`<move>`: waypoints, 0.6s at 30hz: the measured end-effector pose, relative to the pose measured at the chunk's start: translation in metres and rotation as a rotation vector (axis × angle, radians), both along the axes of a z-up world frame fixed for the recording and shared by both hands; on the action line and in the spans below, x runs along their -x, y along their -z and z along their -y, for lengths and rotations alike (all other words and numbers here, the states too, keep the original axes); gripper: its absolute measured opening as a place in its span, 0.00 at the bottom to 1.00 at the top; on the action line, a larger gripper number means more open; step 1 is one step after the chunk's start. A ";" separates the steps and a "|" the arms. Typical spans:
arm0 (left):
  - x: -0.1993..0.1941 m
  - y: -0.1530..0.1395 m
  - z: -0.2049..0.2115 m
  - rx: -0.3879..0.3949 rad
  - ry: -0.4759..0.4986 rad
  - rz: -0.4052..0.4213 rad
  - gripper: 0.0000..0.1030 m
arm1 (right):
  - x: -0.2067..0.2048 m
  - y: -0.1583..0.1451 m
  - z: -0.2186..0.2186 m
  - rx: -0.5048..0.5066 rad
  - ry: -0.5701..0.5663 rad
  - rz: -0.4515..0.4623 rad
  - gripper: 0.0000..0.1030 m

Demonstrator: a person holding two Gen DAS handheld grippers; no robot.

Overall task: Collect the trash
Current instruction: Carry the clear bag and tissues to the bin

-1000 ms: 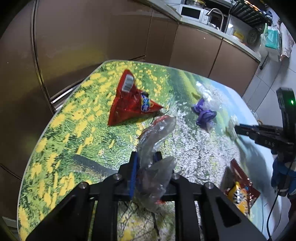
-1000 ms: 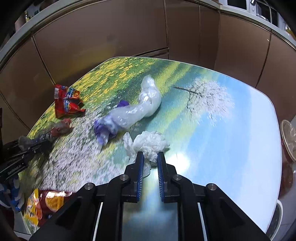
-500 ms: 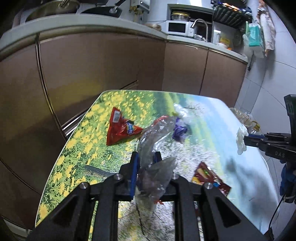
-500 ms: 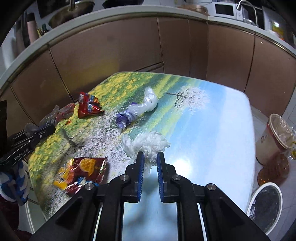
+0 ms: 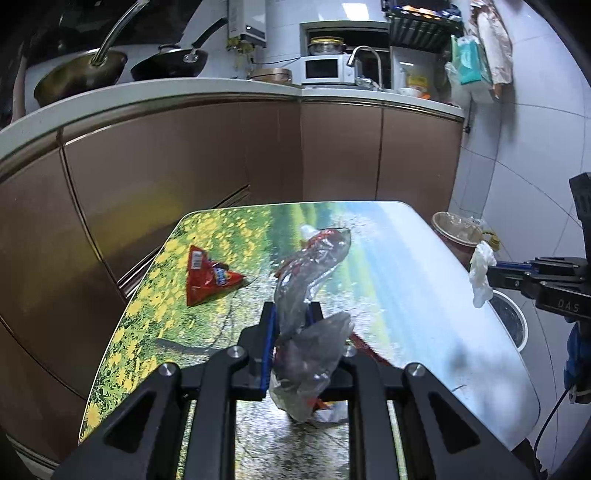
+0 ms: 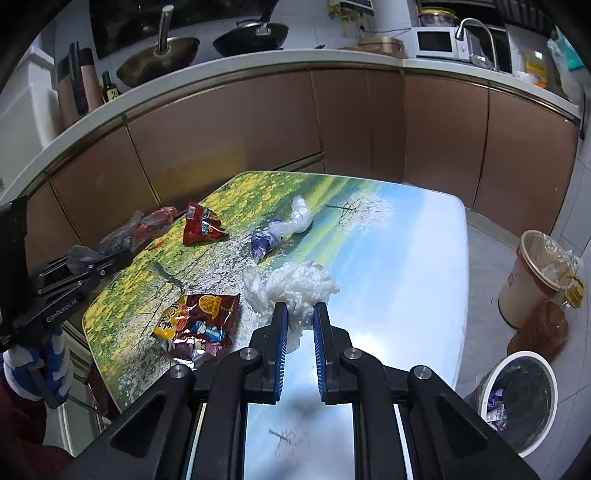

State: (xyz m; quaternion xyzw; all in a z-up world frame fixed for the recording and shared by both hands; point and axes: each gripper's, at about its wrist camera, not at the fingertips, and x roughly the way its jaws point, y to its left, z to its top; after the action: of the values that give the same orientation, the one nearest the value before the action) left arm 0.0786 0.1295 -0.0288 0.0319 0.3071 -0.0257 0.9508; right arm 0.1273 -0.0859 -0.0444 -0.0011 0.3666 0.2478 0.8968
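The table [image 6: 424,258], its top printed with a meadow of yellow flowers, a blossoming tree and blue sky, stands in a kitchen corner. Behind the table runs an L-shaped row of glossy brown cabinets [image 6: 229,122] under a pale countertop [image 5: 207,86]. On the countertop, to the table's far left, sit two dark woks [image 6: 251,35]; farther right are a white microwave [image 5: 325,68] and a curved chrome tap [image 5: 364,61]. A dish rack [image 5: 421,22] hangs above the tap. The wall [image 5: 535,147] right of the table is white tile, and the floor [image 6: 484,266] beside the table is pale tile. Light glares off the table's blue end.
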 end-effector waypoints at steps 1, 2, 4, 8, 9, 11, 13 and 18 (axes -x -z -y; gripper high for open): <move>0.000 -0.001 0.005 -0.007 0.006 0.001 0.15 | 0.002 -0.001 0.004 -0.005 0.004 0.002 0.13; 0.001 -0.002 0.010 -0.015 0.014 0.001 0.15 | 0.005 -0.002 0.009 -0.012 0.009 0.005 0.13; 0.002 -0.004 0.024 -0.034 0.033 0.000 0.15 | 0.009 -0.002 0.020 -0.026 0.022 0.010 0.13; -0.001 -0.007 0.051 -0.067 0.076 -0.005 0.15 | 0.014 0.001 0.046 -0.054 0.062 0.012 0.13; -0.003 -0.008 0.058 -0.075 0.089 -0.006 0.15 | 0.015 0.002 0.052 -0.060 0.072 0.013 0.13; -0.006 -0.008 0.070 -0.083 0.110 -0.010 0.15 | 0.016 0.004 0.068 -0.069 0.098 0.013 0.13; -0.010 -0.009 0.084 -0.093 0.131 -0.014 0.15 | 0.017 0.006 0.082 -0.079 0.120 0.013 0.13; -0.020 -0.005 0.118 -0.124 0.192 -0.032 0.15 | 0.023 0.014 0.117 -0.102 0.182 0.013 0.13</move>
State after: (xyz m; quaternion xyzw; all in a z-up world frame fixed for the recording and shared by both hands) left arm 0.0985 0.0118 -0.0235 0.1194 0.3185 -0.0981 0.9352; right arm 0.1047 -0.2031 -0.0587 0.0760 0.3461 0.1838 0.9169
